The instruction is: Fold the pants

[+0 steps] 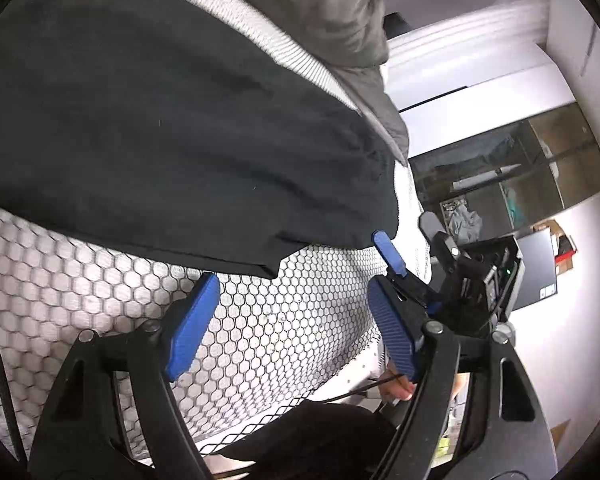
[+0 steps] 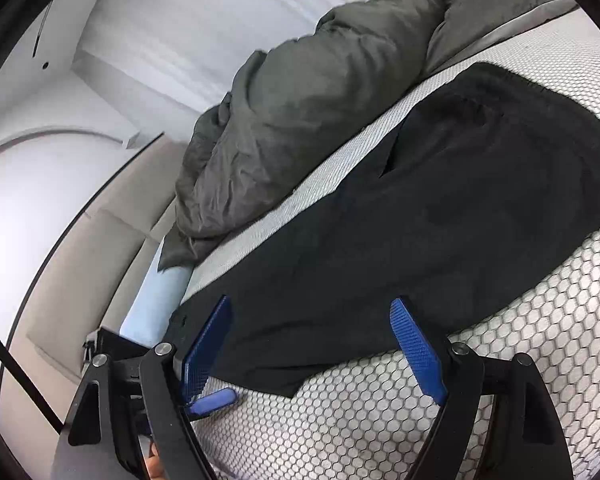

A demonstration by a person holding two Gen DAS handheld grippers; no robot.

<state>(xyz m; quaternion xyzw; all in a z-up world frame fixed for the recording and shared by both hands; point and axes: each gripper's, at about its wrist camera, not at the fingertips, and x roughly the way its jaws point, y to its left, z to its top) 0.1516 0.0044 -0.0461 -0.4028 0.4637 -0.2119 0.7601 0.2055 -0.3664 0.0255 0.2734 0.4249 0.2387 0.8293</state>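
Left claw [image 1: 294,326]: black plastic arms with slot cutouts, silver round screws at pivots, ribbed blue pads [image 1: 192,328]. Right claw [image 2: 314,346]: same black frame, silver screws, blue knurled pads [image 2: 418,350]. Thin black cable left of left claw.

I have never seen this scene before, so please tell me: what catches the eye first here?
The black pants dominate, spread flat across a mattress with a honeycomb pattern. Behind them a crumpled grey duvet lies heaped along the far side of the bed. The blue pads of the left hand-held gripper and right hand-held gripper stand open at the pants' near edge.
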